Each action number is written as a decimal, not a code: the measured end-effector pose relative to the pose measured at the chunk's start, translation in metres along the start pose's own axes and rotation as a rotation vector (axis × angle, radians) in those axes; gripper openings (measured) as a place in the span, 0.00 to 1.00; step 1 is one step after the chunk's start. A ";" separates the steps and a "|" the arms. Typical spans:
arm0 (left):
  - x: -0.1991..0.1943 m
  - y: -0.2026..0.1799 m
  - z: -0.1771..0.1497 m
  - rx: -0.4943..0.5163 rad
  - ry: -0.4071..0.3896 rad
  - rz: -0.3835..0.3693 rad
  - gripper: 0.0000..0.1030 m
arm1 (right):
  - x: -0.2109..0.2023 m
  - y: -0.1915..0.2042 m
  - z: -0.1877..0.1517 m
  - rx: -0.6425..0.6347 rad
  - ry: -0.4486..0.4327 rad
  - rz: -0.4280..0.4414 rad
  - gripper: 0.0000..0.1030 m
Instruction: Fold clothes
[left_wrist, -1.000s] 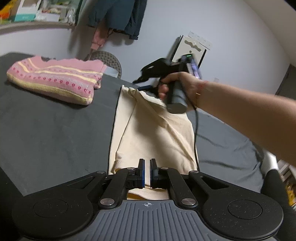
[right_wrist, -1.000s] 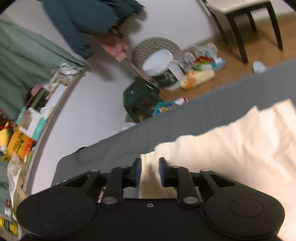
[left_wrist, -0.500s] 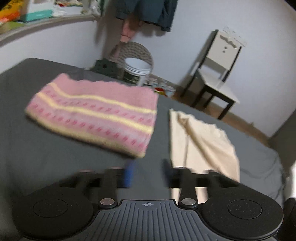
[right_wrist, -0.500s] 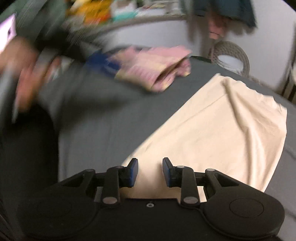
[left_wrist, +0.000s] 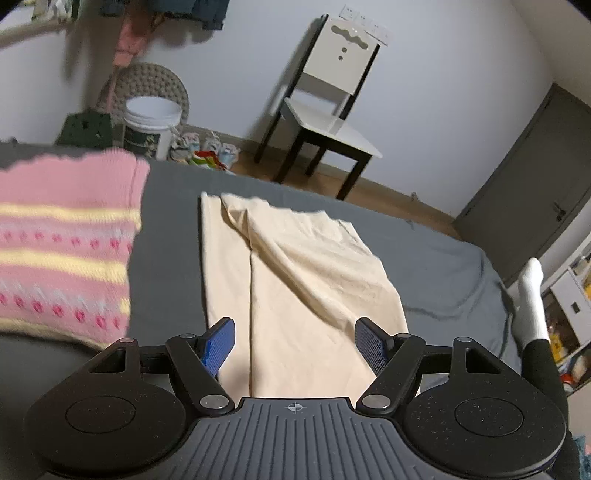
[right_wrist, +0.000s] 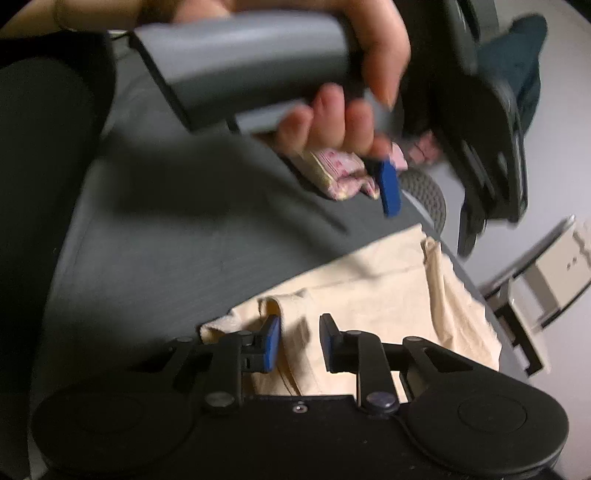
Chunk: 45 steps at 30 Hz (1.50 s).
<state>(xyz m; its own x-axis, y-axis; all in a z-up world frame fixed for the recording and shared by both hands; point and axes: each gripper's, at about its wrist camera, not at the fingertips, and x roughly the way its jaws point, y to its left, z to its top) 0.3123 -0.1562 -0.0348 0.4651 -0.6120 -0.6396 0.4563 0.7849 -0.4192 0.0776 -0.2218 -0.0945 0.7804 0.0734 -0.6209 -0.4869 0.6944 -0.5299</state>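
L gripper (left_wrist: 294, 345) spread wide, empty, over near end of cream cloth (left_wrist: 295, 266) lying flat on grey bed (left_wrist: 166, 236); pink knit (left_wrist: 62, 243) just to its left. R gripper (right_wrist: 300, 341) part open, holding nothing, above cloth's corner w/ a hand (right_wrist: 343, 92) ahead gripping the other tool

Black tongs (left_wrist: 294, 341), blue ribbed pads (left_wrist: 221, 343), grey handle (right_wrist: 243, 62), white sock (left_wrist: 530, 299)
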 end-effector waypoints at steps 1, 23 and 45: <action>0.002 0.001 -0.001 0.011 0.009 -0.007 0.70 | 0.000 0.004 0.000 -0.025 -0.003 -0.012 0.22; 0.012 0.032 -0.005 -0.094 0.007 -0.114 0.70 | -0.049 -0.026 -0.012 0.106 -0.200 0.139 0.03; 0.009 -0.011 -0.016 0.233 0.091 -0.143 0.70 | -0.075 -0.015 -0.059 -0.162 0.095 -0.072 0.31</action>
<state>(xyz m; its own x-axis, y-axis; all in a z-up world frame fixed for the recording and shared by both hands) 0.2992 -0.1692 -0.0463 0.3185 -0.6953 -0.6443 0.6790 0.6417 -0.3568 0.0032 -0.2806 -0.0741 0.7789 -0.0457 -0.6255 -0.4938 0.5702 -0.6565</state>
